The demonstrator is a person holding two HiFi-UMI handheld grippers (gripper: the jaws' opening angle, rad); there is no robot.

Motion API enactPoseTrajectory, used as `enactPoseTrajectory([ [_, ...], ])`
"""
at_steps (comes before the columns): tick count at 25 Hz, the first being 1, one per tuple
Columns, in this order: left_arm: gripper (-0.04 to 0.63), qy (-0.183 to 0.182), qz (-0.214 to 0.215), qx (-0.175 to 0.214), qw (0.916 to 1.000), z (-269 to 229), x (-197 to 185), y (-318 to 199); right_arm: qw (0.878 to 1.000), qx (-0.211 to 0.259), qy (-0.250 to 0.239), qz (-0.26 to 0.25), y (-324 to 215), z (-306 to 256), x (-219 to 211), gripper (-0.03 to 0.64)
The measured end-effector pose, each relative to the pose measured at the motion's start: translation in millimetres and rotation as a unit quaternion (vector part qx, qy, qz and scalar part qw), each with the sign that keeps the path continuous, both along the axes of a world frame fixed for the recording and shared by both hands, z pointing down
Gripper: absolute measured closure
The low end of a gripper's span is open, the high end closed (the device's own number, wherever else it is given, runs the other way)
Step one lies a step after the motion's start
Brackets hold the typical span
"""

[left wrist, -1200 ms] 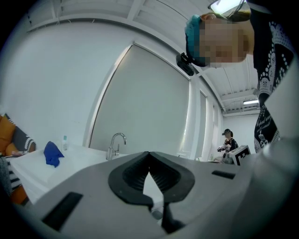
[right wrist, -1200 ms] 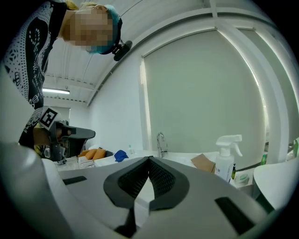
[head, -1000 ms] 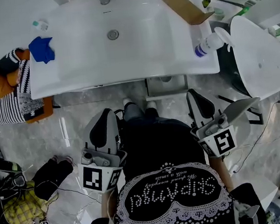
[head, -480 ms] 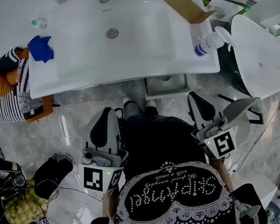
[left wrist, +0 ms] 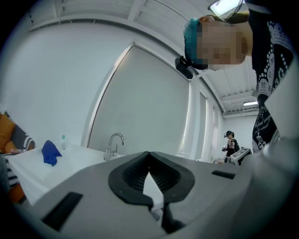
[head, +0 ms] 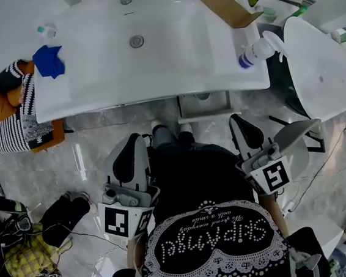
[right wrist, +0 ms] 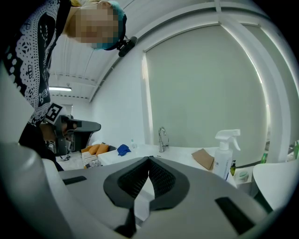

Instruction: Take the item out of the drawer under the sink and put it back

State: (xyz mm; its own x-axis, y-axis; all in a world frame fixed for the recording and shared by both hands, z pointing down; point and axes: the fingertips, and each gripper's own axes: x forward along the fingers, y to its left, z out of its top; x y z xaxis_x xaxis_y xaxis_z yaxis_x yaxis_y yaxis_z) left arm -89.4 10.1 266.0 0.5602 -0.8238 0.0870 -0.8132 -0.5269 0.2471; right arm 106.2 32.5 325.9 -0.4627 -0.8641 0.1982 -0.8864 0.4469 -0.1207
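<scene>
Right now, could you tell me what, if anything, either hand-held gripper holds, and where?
Nothing: the left hand-held gripper and the right hand-held gripper are both shut and empty.

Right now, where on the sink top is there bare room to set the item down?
On the sink top, the freest spots are the front-left corner, in front of the blue cloth, and the flat strip between the basin and the spray bottle, in front of the cardboard. It is crowded back-left, with the cloth and small bottle, and at the right end.
</scene>
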Motion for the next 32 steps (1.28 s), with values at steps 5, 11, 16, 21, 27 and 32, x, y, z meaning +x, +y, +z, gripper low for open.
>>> enactPoseTrajectory([
  [5, 0.591, -0.001, 0.001, -0.003, 1.0000, 1.9, 2.0, 3.2, 1.000, -0.001, -0.003, -0.001, 2.2, 0.7, 1.0, 0.598],
  [11, 0.591, 0.001, 0.001, -0.001, 1.0000, 2.2, 3.3, 6.7, 1.000, 0.001, -0.001, -0.007, 5.1, 1.2, -1.7, 0.598],
  [16, 0.591, 0.000, 0.000, -0.002, 1.0000, 2.7, 3.9, 9.7, 1.000, 0.003, 0.004, -0.010, 6.9, 0.8, -2.6, 0.598],
  [21, 0.591, -0.001, -0.001, 0.001, 1.0000, 1.0, 4.8, 10.6, 1.000, 0.003, 0.009, -0.013, 8.4, 0.8, -2.8, 0.598],
  [27, 0.591, -0.002, 0.004, 0.001, 1.0000, 0.6, 5.8, 12.2, 1.000, 0.006, 0.014, -0.012, 10.3, -0.5, -3.2, 0.598],
  [32, 0.591, -0.002, 0.006, 0.002, 1.0000, 0.4, 7.4, 11.5, 1.000, 0.006, 0.015, -0.015, 10.2, -0.6, -4.5, 0.598],
])
